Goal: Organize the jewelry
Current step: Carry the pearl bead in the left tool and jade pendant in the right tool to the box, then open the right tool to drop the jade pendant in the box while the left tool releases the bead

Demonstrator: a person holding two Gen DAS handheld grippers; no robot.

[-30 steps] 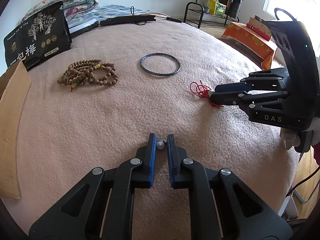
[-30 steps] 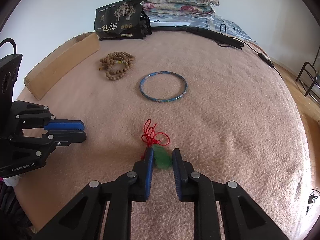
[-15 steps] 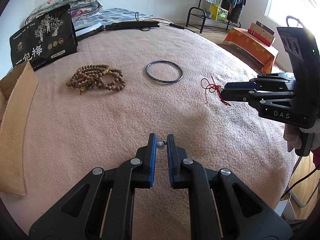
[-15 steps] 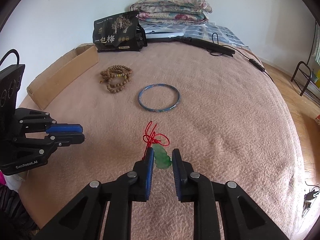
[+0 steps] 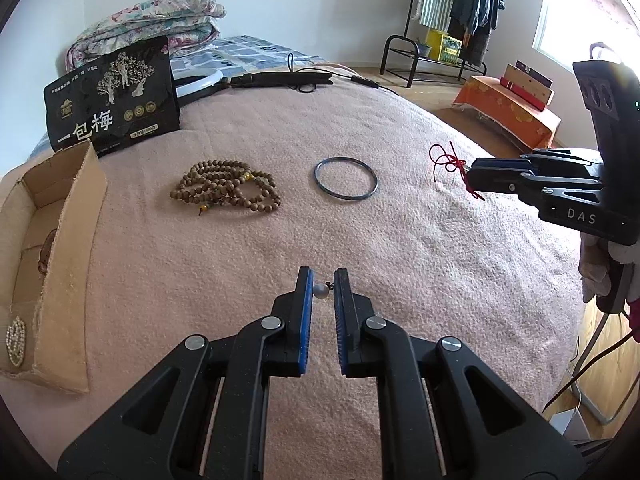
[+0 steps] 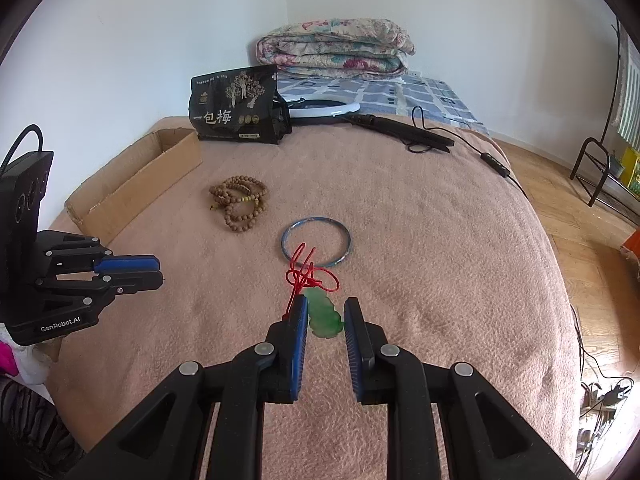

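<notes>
My left gripper (image 5: 322,280) is shut on a small pearl earring (image 5: 320,290) and holds it above the pink blanket. My right gripper (image 6: 325,312) is shut on a green jade pendant (image 6: 325,314) whose red cord (image 6: 306,272) hangs in front; the cord also shows in the left wrist view (image 5: 450,162). A wooden bead necklace (image 5: 226,186) and a blue bangle (image 5: 345,178) lie on the blanket farther back. An open cardboard box (image 5: 52,240) at the left holds a sparkly brooch (image 5: 16,340).
A black snack bag (image 5: 114,96) stands behind the box. A ring light (image 6: 324,107), a black tripod and its cable (image 6: 404,130) lie at the back. Folded quilts (image 6: 334,48) sit against the wall. The blanket's edge drops off at the right.
Both grippers have lifted away from the blanket with their pieces. The pendant and red cord now hang in the air, and the box's inside has come into the left view.
</notes>
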